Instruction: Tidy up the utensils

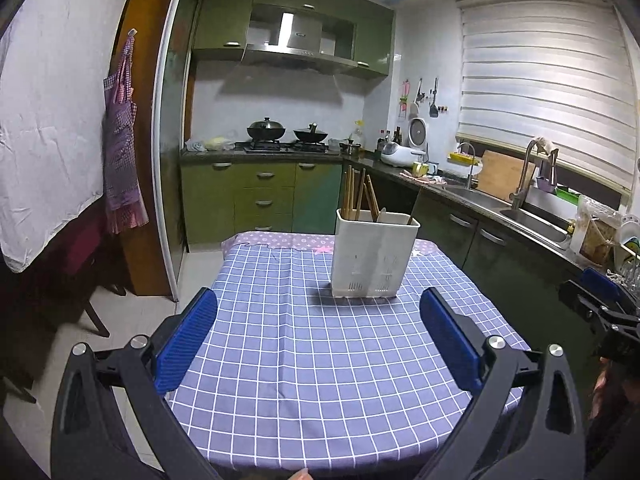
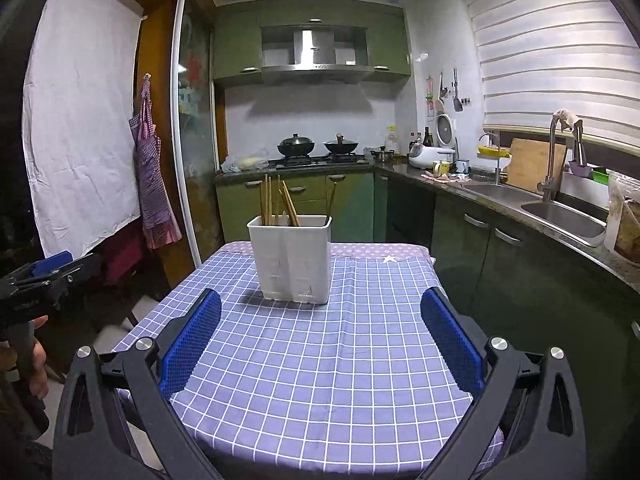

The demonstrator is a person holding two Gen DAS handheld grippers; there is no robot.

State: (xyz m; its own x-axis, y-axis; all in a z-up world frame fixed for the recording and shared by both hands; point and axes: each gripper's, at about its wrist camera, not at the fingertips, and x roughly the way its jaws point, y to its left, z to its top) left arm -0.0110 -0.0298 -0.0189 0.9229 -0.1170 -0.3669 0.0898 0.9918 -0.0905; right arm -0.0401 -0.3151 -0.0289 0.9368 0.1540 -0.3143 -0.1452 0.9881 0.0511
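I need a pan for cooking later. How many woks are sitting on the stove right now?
2. One lidded wok sits on the left burner, the other wok on the right burner beside it. A small pot stands on the counter further right.

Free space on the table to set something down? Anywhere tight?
Only the white utensil holder stands on the checked tablecloth, toward the far edge. Bare cloth spans from the holder to the near edge, plus strips on both its sides. Tightest is behind it. The left gripper and right gripper are open, empty.
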